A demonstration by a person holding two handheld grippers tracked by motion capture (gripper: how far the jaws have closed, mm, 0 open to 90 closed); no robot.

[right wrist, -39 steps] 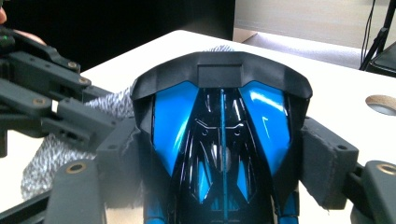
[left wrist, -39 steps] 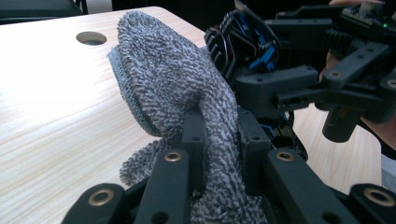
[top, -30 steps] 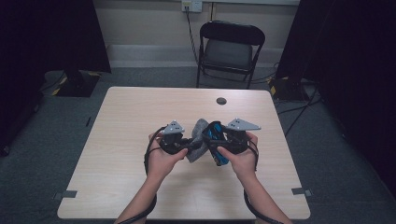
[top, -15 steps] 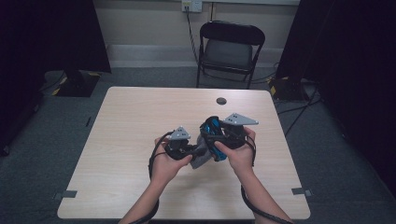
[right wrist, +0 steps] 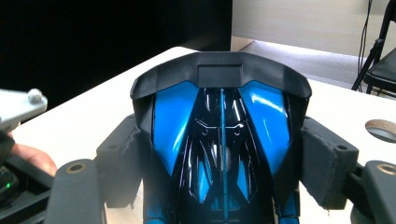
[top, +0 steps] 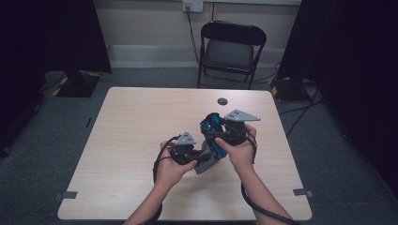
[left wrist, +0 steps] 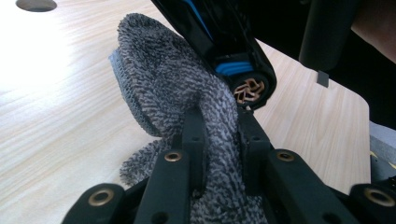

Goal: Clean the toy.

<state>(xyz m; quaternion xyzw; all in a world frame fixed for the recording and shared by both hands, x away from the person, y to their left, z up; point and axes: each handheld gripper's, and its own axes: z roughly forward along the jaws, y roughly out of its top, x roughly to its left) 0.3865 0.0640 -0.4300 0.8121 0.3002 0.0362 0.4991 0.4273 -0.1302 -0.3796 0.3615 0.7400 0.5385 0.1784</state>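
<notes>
A glossy blue and black toy car sits between the pads of my right gripper, which is shut on its sides. In the high view the car is held above the middle of the table, nose tilted up. My left gripper is shut on a grey fuzzy cloth, and the cloth rests against the car's lower end. From above, the left gripper and the cloth are just below and left of the right gripper.
The light wooden table has a small round cable hole near its far edge. A black folding chair stands behind the table. Cables trail from both grippers past the table's near edge.
My left gripper has moved with the cloth toward the table's near edge and lower, along the car's underside. The right hand has tipped the car more upright and otherwise kept its place.
</notes>
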